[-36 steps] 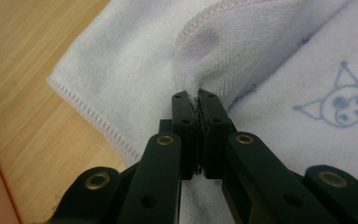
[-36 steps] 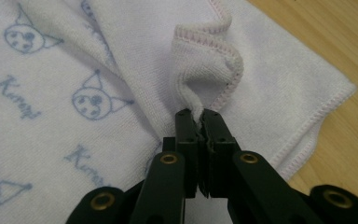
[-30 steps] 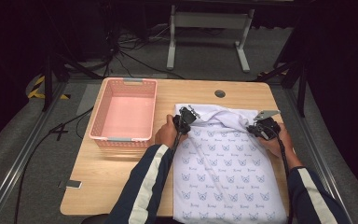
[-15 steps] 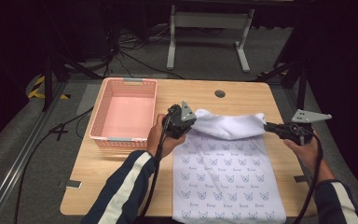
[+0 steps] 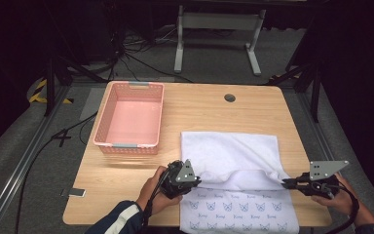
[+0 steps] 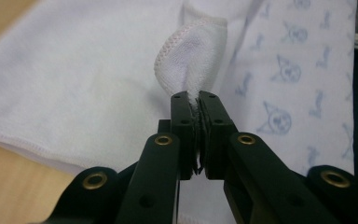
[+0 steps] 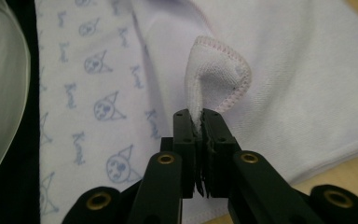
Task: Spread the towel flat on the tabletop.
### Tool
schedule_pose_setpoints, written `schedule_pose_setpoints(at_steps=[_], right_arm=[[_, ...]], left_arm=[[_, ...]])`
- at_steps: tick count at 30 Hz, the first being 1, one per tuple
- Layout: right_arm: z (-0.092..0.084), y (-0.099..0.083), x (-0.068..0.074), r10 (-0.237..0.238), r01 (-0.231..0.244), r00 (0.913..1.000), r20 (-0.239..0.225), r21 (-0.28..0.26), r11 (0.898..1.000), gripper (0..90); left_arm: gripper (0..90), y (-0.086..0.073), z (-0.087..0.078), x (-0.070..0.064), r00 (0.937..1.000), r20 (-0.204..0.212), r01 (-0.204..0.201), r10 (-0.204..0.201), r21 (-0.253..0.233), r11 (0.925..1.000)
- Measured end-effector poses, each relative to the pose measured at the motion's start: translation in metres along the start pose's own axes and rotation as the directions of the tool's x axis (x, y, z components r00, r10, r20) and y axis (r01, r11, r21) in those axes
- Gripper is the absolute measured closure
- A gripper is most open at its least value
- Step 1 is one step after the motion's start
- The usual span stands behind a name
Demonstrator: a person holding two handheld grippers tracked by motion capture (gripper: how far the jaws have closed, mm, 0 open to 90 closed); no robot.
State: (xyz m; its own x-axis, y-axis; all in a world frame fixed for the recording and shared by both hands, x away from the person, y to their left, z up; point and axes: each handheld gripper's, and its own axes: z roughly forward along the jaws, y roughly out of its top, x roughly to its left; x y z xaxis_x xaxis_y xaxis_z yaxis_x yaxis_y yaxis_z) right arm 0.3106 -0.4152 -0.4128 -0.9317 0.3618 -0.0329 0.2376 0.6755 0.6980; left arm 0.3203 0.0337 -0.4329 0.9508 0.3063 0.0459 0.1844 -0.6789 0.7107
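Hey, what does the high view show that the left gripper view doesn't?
High view alone: the pink basket at the table's left, the right claw clamped on the towel's other corner, and the plain side folded over the printed side. Left gripper view alone: the left claw pinching a stitched corner tightly, pads shut on it. Both: the white towel on the wooden table.
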Motion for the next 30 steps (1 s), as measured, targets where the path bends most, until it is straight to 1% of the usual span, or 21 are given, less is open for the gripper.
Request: schedule_pose_setpoints(at_steps=[1,3,5,6,7,9,12,14,15,16,17,18,19,20,21,22,24,25,26,28,30], right_arm=[[0.0,0.0,0.0,0.0,0.0,1.0,0.0,0.0,1.0,85.3],[0.007,-0.007,0.004,-0.004,0.005,1.0,-0.008,0.057,0.998,85.3],[0.015,-0.013,0.006,0.001,0.001,0.9998,-0.021,0.102,0.995,85.1],[0.02,-0.015,0.006,-0.005,0.006,0.9999,-0.009,0.135,0.991,85.0],[0.024,-0.016,0.006,0.002,-0.002,1.0,0.0,0.148,0.989,84.9],[0.025,-0.016,0.001,0.032,-0.033,0.9994,0.012,0.13,0.991,84.9],[0.029,-0.015,-0.006,0.055,-0.062,0.9967,0.061,0.121,0.991,85.0],[0.033,-0.01,-0.015,0.065,-0.079,0.9918,0.109,0.126,0.989,85.2],[0.035,-0.008,-0.019,0.064,-0.081,0.9891,0.132,0.129,0.988,85.2],[0.035,-0.008,-0.019,0.064,-0.081,0.9891,0.132,0.129,0.988,85.2],[0.039,-0.004,-0.027,0.065,-0.088,0.984,0.166,0.132,0.987,85.2],[0.042,-0.002,-0.033,0.068,-0.093,0.9803,0.186,0.13,0.987,85.2],[0.046,0.002,-0.046,0.085,-0.113,0.9724,0.217,0.12,0.986,85.3],[0.048,0.003,-0.052,0.092,-0.122,0.9684,0.232,0.118,0.986,85.3],[0.048,0.003,-0.052,0.092,-0.122,0.9684,0.232,0.118,0.986,85.3],[0.05,0.005,-0.057,0.099,-0.131,0.9641,0.246,0.117,0.985,85.3],[0.051,0.006,-0.066,0.122,-0.15,0.959,0.256,0.093,0.984,85.3],[0.05,0.006,-0.068,0.125,-0.149,0.9593,0.253,0.077,0.986,85.4],[0.046,0.006,-0.068,0.136,-0.15,0.9591,0.248,0.041,0.988,85.5],[0.036,0.008,-0.065,0.125,-0.129,0.9649,0.231,0.002,0.992,85.5],[0.02,0.013,-0.058,0.113,-0.1,0.97,0.216,-0.068,0.993,85.4]], left_arm=[[85.9,0.0,0.0,0.0,1.0,0.0,0.0,0.0,0.0,1.0],[85.9,-0.009,0.01,-0.001,1.0,0.004,-0.005,0.005,0.065,0.9979],[85.9,-0.014,0.017,-0.003,0.9988,-0.028,-0.036,0.04,0.131,0.9907],[86.0,-0.014,0.018,-0.001,0.9991,-0.022,-0.033,0.035,0.123,0.9919],[86.0,-0.013,0.019,0.001,0.9994,-0.026,-0.021,0.025,0.125,0.9919],[86.1,-0.011,0.02,0.006,0.9978,-0.053,-0.032,0.04,0.142,0.9894],[86.1,-0.007,0.024,0.017,0.996,-0.088,-0.003,0.016,0.146,0.9892],[86.2,-0.002,0.03,0.028,0.9912,-0.133,0.015,0.006,0.154,0.9879],[86.2,0.002,0.034,0.036,0.987,-0.161,0.019,0.007,0.159,0.9871],[86.2,0.002,0.034,0.036,0.987,-0.161,0.019,0.007,0.159,0.9871],[86.2,0.004,0.037,0.041,0.983,-0.183,0.02,0.01,0.164,0.9862],[86.2,0.007,0.041,0.047,0.9777,-0.21,0.045,-0.011,0.158,0.9863],[86.3,0.01,0.043,0.052,0.9764,-0.216,0.046,-0.009,0.167,0.9848],[86.3,0.014,0.049,0.062,0.9687,-0.247,0.06,-0.019,0.159,0.9854],[86.3,0.014,0.049,0.062,0.9687,-0.247,0.06,-0.019,0.159,0.9854],[86.3,0.017,0.05,0.067,0.9676,-0.252,0.063,-0.019,0.166,0.9841],[86.4,0.022,0.05,0.072,0.9609,-0.276,0.061,-0.018,0.145,0.9875],[86.4,0.026,0.046,0.073,0.9618,-0.271,0.073,-0.042,0.108,0.9915],[86.5,0.029,0.041,0.072,0.9615,-0.27,0.072,-0.049,0.075,0.9946],[86.4,0.035,0.026,0.069,0.9621,-0.27,0.051,-0.04,0.035,0.9981],[86.4,0.039,0.013,0.064,0.9658,-0.257,0.035,-0.036,-0.01,0.9993]])
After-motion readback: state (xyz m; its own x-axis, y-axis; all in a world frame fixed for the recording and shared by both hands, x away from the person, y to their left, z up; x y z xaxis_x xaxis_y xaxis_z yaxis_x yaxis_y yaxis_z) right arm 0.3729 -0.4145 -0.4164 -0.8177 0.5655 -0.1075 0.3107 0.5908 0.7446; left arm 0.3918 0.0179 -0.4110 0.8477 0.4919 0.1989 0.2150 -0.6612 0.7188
